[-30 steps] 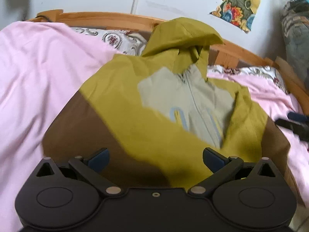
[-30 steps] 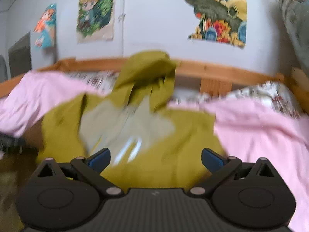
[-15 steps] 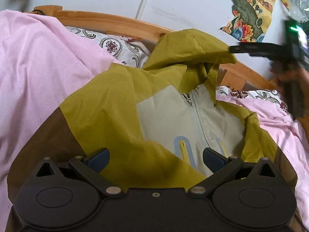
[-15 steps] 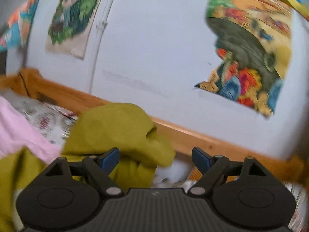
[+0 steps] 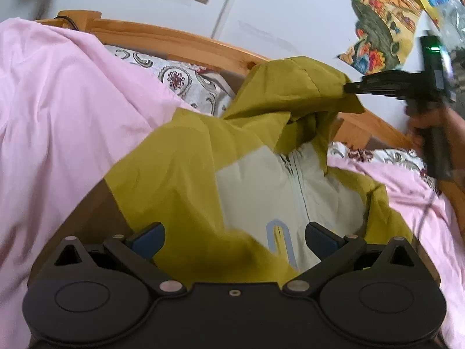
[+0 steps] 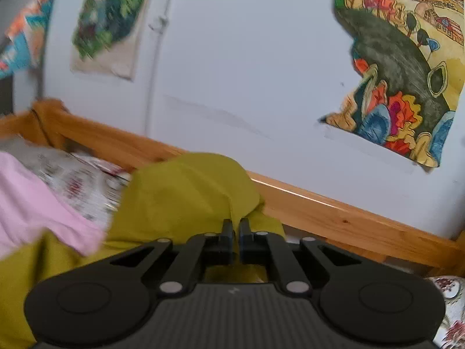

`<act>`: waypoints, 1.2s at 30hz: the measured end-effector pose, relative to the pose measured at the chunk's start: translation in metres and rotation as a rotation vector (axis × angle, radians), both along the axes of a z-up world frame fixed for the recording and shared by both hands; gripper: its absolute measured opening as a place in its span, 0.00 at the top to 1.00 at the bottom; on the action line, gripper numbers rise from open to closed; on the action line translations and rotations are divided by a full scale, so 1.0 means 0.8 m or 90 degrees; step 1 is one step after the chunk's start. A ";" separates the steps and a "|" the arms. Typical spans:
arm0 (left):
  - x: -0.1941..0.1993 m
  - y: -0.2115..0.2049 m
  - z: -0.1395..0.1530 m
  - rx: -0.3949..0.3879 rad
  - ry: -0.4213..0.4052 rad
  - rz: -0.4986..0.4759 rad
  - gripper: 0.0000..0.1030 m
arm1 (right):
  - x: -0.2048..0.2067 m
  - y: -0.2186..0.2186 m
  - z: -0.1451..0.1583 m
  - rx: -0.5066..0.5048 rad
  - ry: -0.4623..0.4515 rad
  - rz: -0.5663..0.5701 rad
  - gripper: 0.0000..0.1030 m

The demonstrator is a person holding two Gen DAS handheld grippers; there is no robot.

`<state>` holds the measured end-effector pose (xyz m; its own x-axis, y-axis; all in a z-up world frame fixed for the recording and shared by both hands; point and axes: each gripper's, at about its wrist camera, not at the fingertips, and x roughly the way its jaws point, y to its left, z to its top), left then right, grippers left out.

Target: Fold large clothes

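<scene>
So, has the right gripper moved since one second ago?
Yes. The right gripper went up and toward the bed rail, and its jaws just closed on the hood.

The jacket (image 5: 180, 174) lies spread on the bed, its front up, with the hood (image 5: 293, 87) at the far end, raised against the wooden bed rail (image 5: 174, 40). The blanket (image 5: 58, 116) spreads to the left of the jacket and also to its right. A patterned pillow (image 5: 174, 78) sits behind the blanket, just under the rail. Behind the rail stands the wall (image 6: 247, 58), with posters (image 6: 407, 72) stuck on it. The left tool (image 5: 234, 235) hangs over the jacket's near part; the right tool (image 6: 236, 226) meets the hood from the right.
</scene>
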<state>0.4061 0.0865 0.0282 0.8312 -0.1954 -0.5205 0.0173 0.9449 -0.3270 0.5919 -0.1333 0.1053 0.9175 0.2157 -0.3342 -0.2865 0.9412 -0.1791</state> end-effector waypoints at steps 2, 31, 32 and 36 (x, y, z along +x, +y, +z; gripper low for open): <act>0.013 -0.001 0.006 0.010 -0.010 -0.006 0.01 | -0.016 0.006 0.016 -0.007 -0.016 0.026 0.95; 0.324 -0.044 0.044 0.077 -0.017 -0.004 0.12 | 0.043 -0.083 0.033 0.194 0.077 -0.022 0.45; 0.329 -0.050 0.042 0.094 -0.014 -0.004 0.12 | 0.043 -0.090 0.026 0.199 0.080 -0.036 0.45; 0.343 -0.065 0.042 0.146 -0.030 -0.011 0.62 | 0.041 -0.099 0.013 0.198 0.094 -0.076 0.45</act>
